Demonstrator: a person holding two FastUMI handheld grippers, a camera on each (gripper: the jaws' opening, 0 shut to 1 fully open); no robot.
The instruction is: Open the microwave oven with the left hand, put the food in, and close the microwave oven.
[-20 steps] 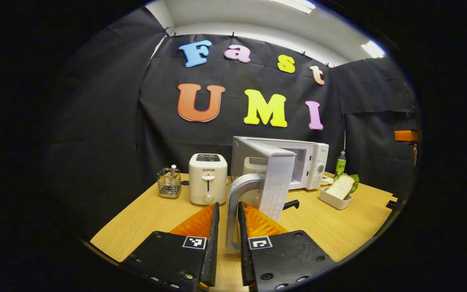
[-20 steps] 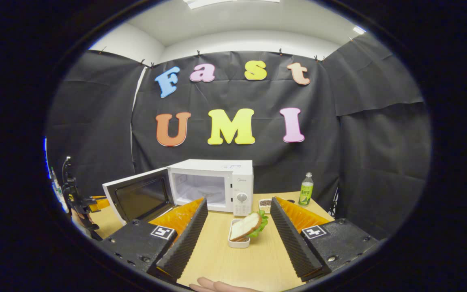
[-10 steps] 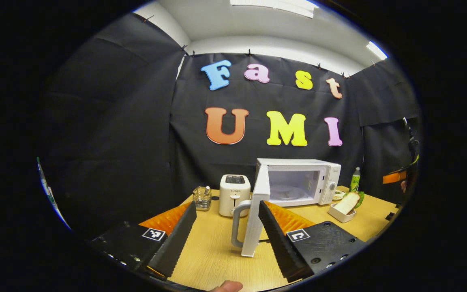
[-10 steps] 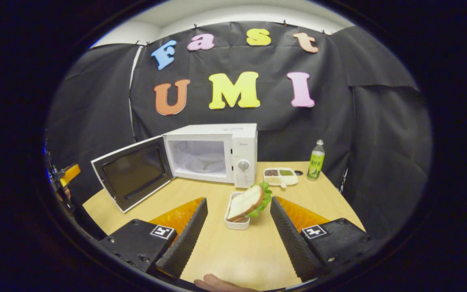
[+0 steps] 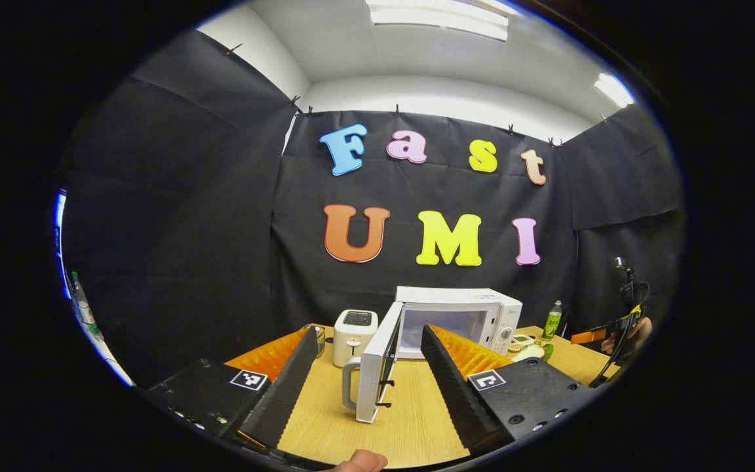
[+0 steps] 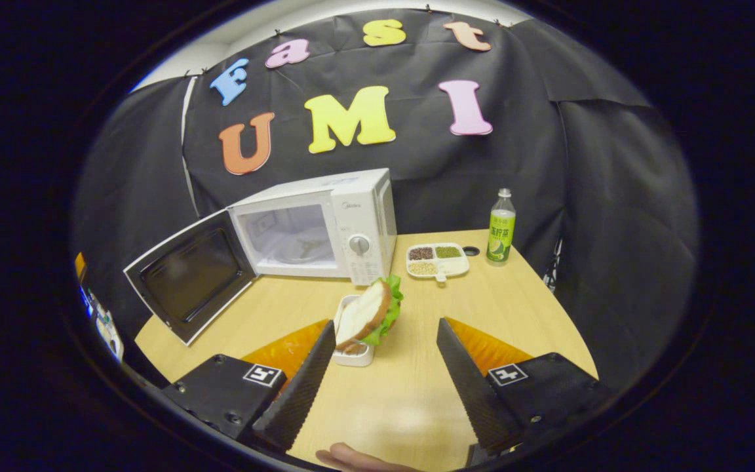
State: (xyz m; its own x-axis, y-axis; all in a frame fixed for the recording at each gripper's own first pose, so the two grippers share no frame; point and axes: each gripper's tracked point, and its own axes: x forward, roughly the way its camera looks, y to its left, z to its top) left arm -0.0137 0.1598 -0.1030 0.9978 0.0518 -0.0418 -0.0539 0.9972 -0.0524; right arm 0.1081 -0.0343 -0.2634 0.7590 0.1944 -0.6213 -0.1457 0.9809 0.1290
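The microwave [image 6: 315, 223] stands with its door [image 6: 191, 283] swung wide. The sandwich [image 6: 366, 316] leans in a small white dish [image 6: 351, 356] on the surface [image 6: 515, 308], near the right gripper [image 6: 384, 377], whose fingers are spread and empty. The left gripper [image 5: 364, 387] is likewise released. A careless pinch could tip the leaning sandwich out or skid the light dish.

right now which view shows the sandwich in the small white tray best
The right gripper view: the sandwich in the small white tray sits close and unobstructed ahead of the open right gripper. In the left gripper view it is a small distant patch by the white microwave oven.
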